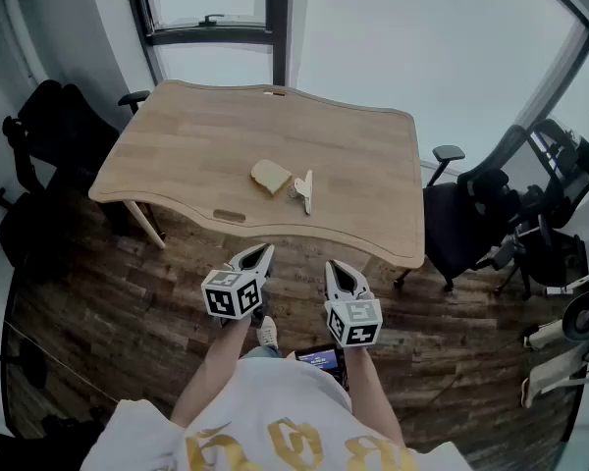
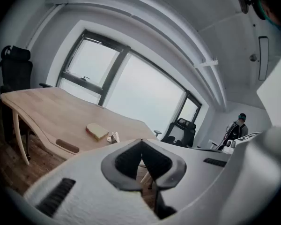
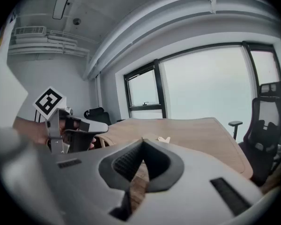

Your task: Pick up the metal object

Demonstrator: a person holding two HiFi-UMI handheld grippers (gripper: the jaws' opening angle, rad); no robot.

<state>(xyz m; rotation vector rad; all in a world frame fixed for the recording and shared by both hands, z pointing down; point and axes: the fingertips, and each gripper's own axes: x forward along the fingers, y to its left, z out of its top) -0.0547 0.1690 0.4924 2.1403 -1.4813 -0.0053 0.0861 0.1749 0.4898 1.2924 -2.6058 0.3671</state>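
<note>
On the wooden table (image 1: pixel 196 135), a small shiny metal object (image 1: pixel 303 190) lies near the front edge, just right of a tan bread-like slice (image 1: pixel 270 177). Both also show in the left gripper view, the metal object (image 2: pixel 114 137) beside the slice (image 2: pixel 97 131). In the right gripper view the metal object (image 3: pixel 164 139) is a small pale shape. My left gripper (image 1: pixel 261 253) and right gripper (image 1: pixel 333 267) hang side by side over the floor, short of the table's front edge. Each one's jaws meet at the tips with nothing between them: left gripper (image 2: pixel 141 142), right gripper (image 3: pixel 143 140).
Black office chairs stand left of the table (image 1: pixel 49 126) and to its right (image 1: pixel 481 214). A window (image 1: pixel 216 8) lies behind the table. The table front has a slot cut-out (image 1: pixel 229 216). A person (image 2: pixel 239 125) stands far off on the right.
</note>
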